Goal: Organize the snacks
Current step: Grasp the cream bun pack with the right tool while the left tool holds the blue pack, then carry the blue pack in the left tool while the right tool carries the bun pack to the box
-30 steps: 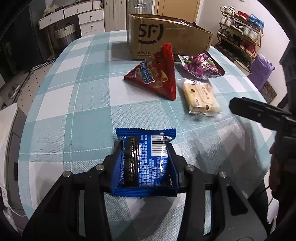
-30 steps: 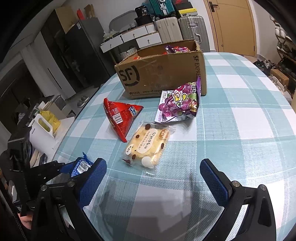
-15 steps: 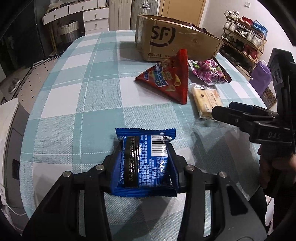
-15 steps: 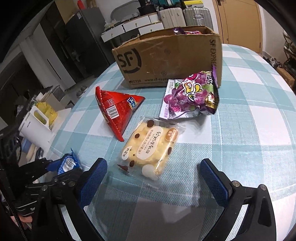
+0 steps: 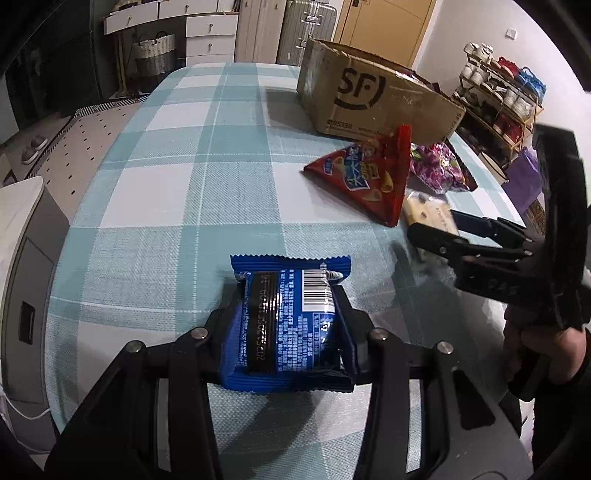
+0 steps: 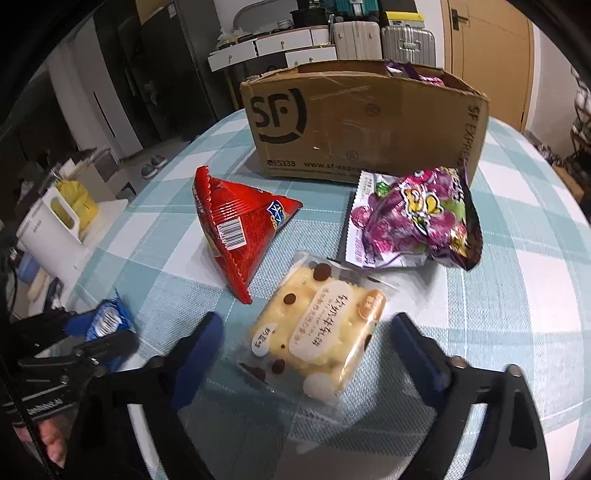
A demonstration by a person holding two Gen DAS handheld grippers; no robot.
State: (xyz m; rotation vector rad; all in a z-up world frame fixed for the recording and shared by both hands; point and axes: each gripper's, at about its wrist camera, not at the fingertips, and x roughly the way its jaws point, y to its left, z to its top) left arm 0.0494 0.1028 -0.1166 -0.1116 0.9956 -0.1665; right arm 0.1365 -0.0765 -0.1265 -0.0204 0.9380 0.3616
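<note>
Pretty clearly someone's home, a lived-in room around a table with a teal-and-white checked tablecloth (image 5: 207,155). Behind it sit white drawer units (image 5: 210,35), silver hard-shell suitcases (image 6: 408,46) and a wooden door (image 6: 491,55); to its right, a crowded shoe rack (image 5: 498,107).

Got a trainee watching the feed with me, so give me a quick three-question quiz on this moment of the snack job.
1. True or false: the left gripper is shut on the blue packet.
2. Which snack lies between the open right gripper's fingers? A) red triangular bag B) yellow cake pack C) purple candy bag
3. Fill in: the purple candy bag lies against the ____ box.

Key: 1 true; 2 B; 3 cardboard.
</note>
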